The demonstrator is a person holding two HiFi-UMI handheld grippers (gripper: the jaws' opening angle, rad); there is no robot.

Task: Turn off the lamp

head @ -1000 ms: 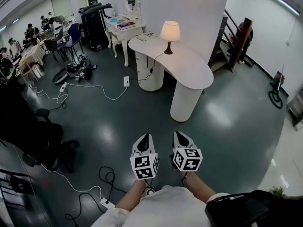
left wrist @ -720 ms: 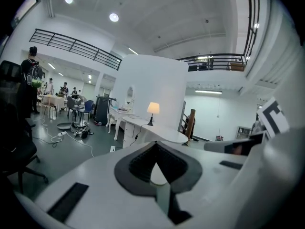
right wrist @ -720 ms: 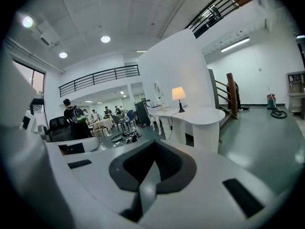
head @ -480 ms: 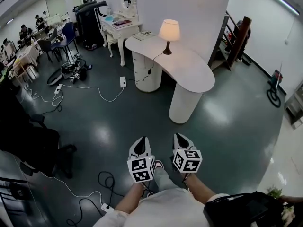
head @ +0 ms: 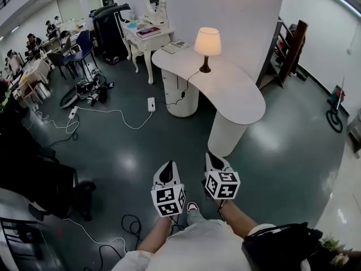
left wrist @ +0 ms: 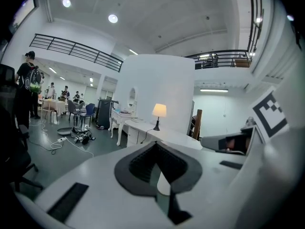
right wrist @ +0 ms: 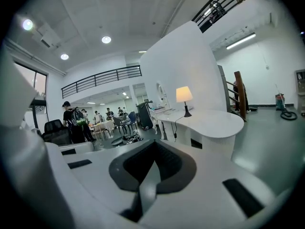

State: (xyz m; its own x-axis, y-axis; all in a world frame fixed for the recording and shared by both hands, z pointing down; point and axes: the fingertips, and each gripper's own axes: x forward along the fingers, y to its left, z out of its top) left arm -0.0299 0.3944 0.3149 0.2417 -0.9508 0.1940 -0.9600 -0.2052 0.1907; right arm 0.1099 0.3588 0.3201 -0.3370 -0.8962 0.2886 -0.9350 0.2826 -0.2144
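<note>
I hold the left claw (head: 170, 166) and right claw (head: 214, 160) pressed together and empty, above the floor. The lamp (head: 207, 45) is lit, standing on the desk (head: 240, 95) by the wall, well apart from both claws. Approach the desk first. Then locate the switch, probably on the cord (head: 190, 79); I cannot see it from here.

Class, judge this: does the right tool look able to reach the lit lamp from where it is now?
Probably not yet. The right tool hangs well short of the lamp on the white table, open floor between. Nothing blocks it; the person must step closer.
</note>
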